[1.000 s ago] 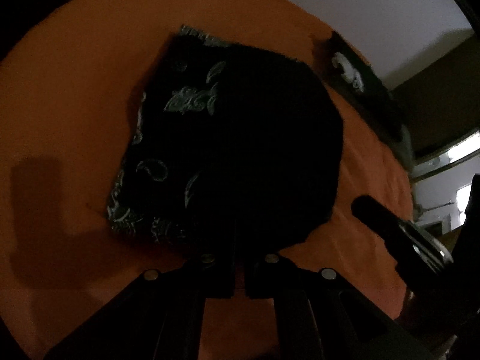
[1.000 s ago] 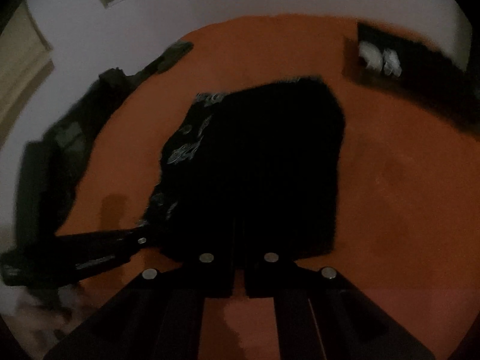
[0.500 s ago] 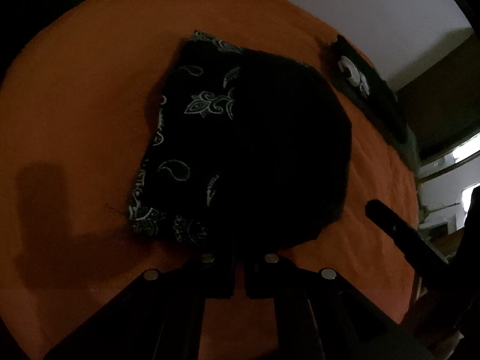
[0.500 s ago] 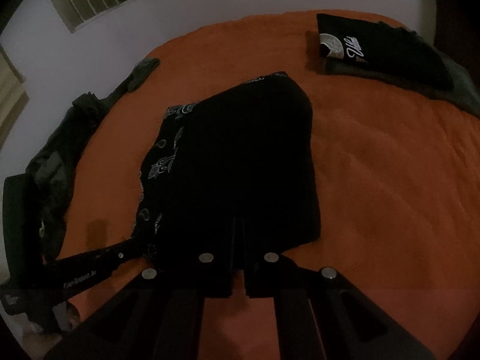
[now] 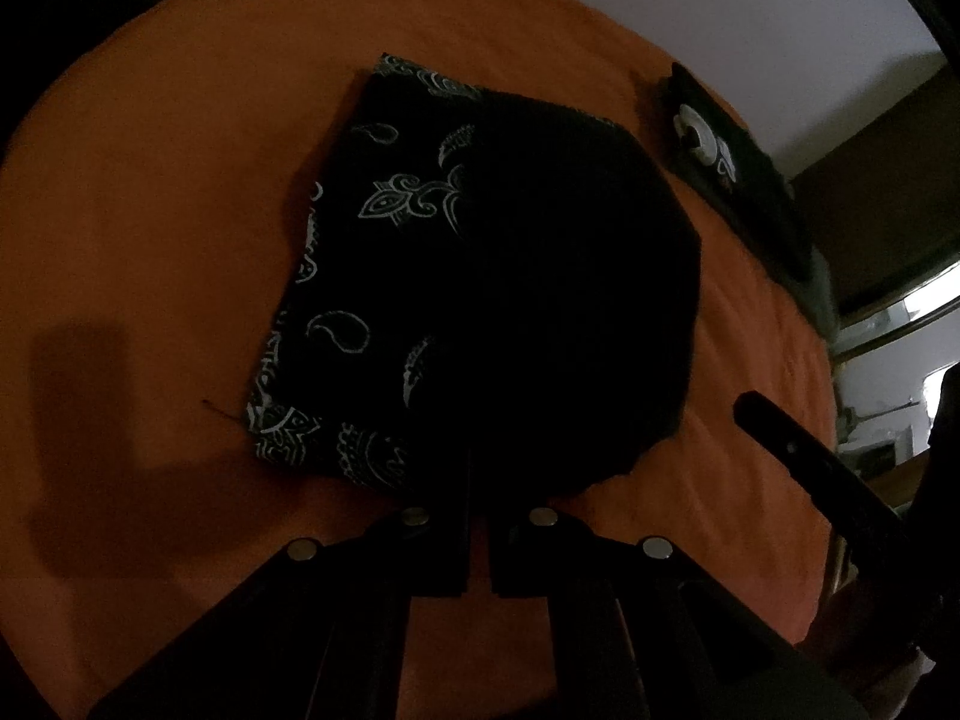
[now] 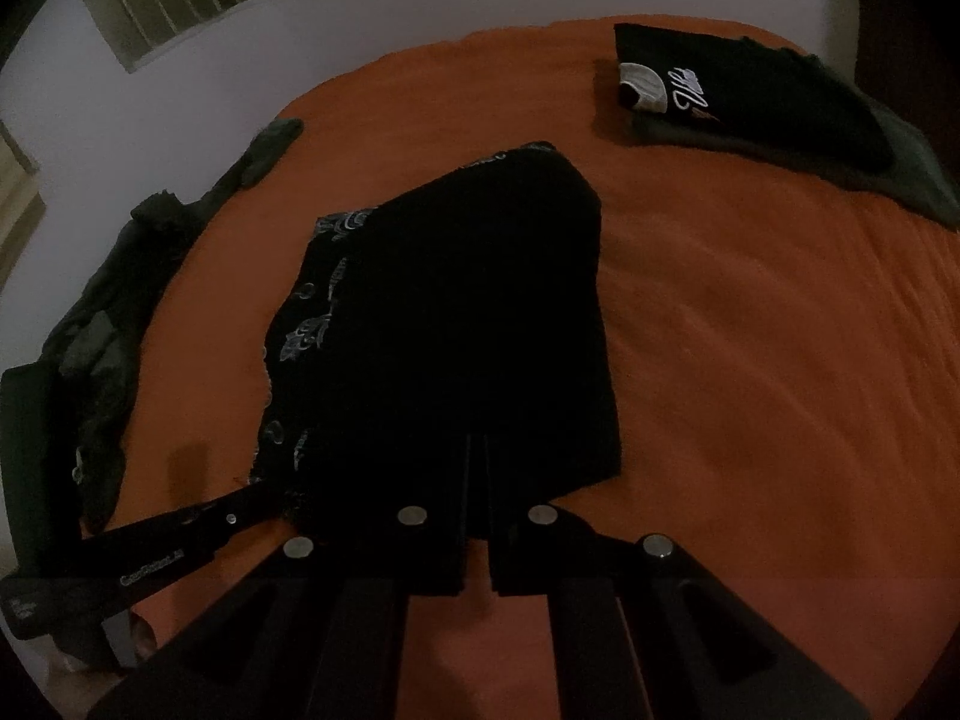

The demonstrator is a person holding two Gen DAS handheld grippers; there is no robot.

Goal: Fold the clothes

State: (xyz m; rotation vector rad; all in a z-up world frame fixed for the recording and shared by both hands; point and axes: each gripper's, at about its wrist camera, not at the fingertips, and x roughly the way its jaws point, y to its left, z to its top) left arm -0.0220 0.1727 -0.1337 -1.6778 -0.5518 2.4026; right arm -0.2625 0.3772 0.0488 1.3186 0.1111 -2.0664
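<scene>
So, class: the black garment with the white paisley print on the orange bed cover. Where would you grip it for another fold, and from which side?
Probably at the near corners of the black paisley-print garment, coming from the near edge by the grippers. It lies flat, half-folded, its plain black layer covering one side, so those free corners lift easily off the orange bed cover.

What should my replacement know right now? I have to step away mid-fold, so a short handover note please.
Left gripper: shut, over the near edge of the black paisley garment; whether it pinches cloth is too dark to tell.
Right gripper: shut, at the same near edge; same doubt.
The garment lies mid-bed on the orange cover, its plain black half folded over the paisley side.
Done: a folded black printed top sits at the far right.
Left: finish this fold; a dark clothes pile waits on the left edge.
</scene>
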